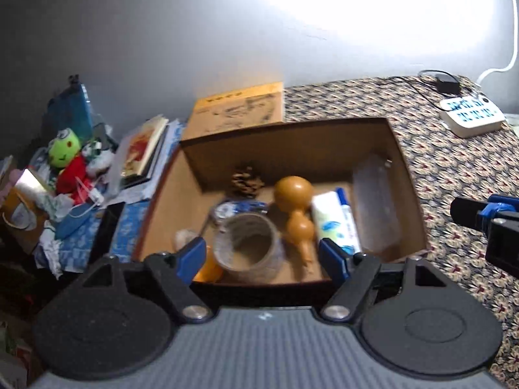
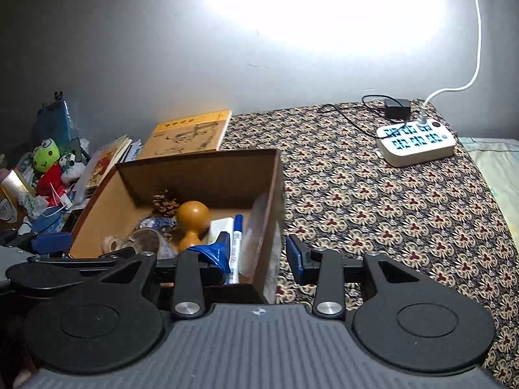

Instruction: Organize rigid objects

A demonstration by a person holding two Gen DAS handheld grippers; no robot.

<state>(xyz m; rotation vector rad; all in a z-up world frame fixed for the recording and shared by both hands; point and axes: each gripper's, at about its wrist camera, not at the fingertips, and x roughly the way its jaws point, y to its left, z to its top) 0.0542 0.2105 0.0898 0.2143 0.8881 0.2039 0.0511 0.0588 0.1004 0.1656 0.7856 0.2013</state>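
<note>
Blue-padded left tongs [image 1: 271, 256], spread wide and empty, above near rim of cardboard box [image 1: 402, 162]. Right tongs [image 2: 258, 254], wide, empty, straddling box's right wall. Box contents: tape roll [image 1: 248, 246], glossy wooden gourd [image 1: 293, 207], blue marker [image 1: 345, 217], tissue packet [image 1: 329, 220], pine cone [image 1: 246, 180]. Surface: floral patterned cloth [image 2: 373, 214]. Beyond: white power strip [image 2: 415, 142], yellow book [image 2: 191, 136], grey wall.

The left claw [image 1: 264, 256] hides part of the blurred tape roll [image 1: 248, 248].
</note>
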